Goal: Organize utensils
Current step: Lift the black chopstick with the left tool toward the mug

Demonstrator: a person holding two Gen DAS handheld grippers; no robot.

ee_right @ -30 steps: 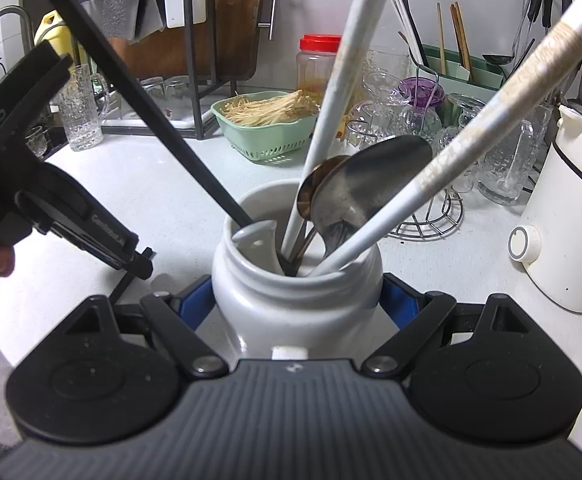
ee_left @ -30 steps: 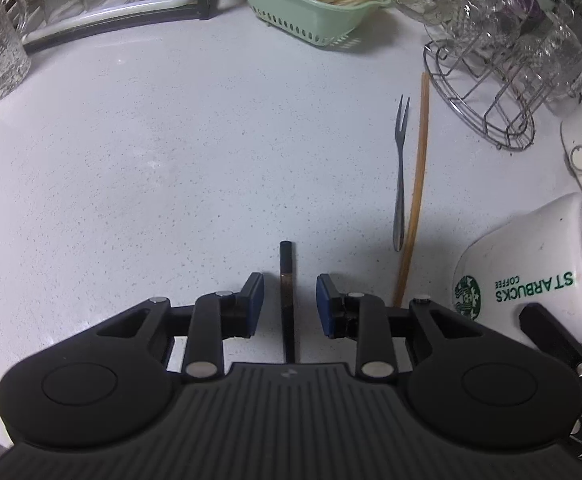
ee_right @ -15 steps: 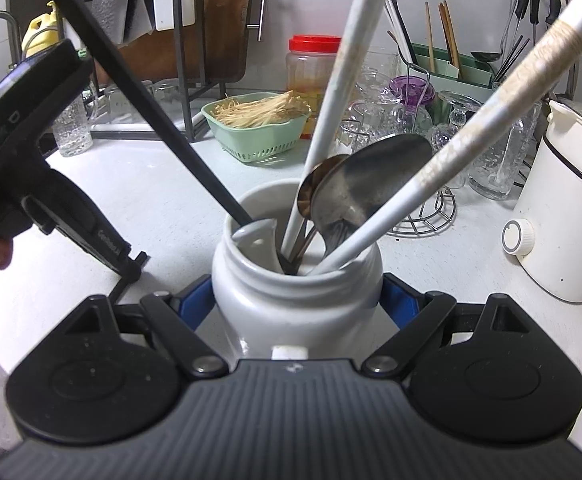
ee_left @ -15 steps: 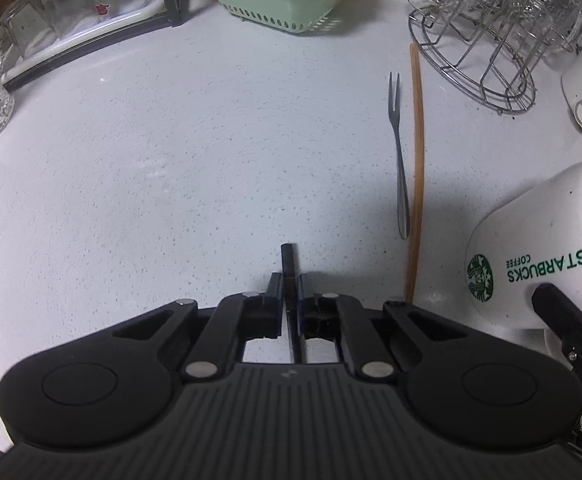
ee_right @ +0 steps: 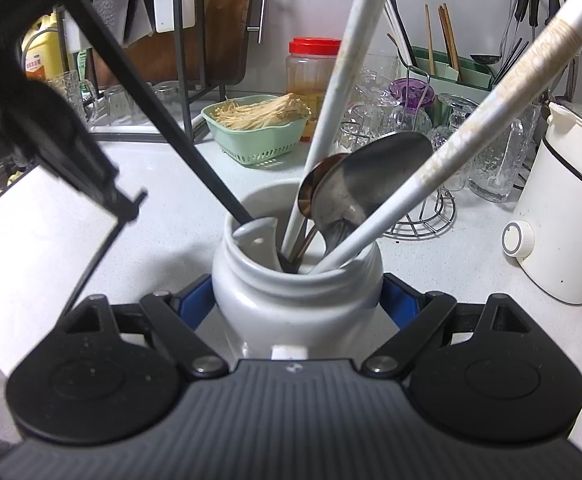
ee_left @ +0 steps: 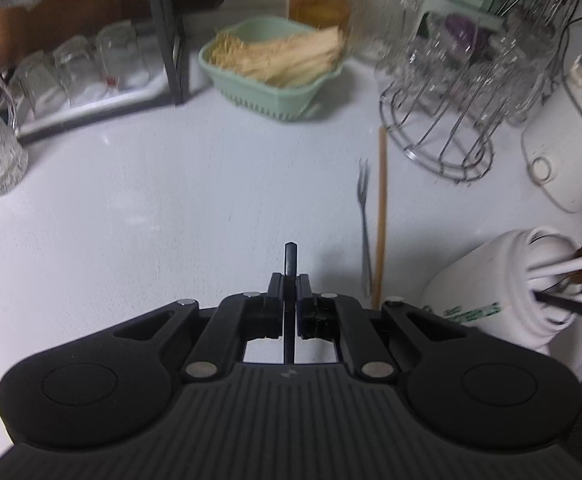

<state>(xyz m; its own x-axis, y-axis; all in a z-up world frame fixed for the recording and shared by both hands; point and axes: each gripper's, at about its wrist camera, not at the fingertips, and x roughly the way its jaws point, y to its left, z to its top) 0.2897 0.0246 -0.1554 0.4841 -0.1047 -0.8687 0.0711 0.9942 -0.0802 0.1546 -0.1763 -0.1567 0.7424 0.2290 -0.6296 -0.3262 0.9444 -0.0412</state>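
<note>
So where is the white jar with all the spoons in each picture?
Left wrist view: the white jar is at the lower right edge, tipped, with handles poking out to the right.
Right wrist view: the jar sits bottom centre, held in the right gripper.
Shared landmark: the green basket of pale sticks.

Left tongs (ee_left: 290,292): black ribbed body, silver pivot screws. Right tongs (ee_right: 297,300): same, blue pads.

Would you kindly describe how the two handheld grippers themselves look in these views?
Both the left gripper and right gripper are matte black, with ribbed bodies, round side discs, silver pivot bolts and linkage arms. The right one's pads are blue.
</note>
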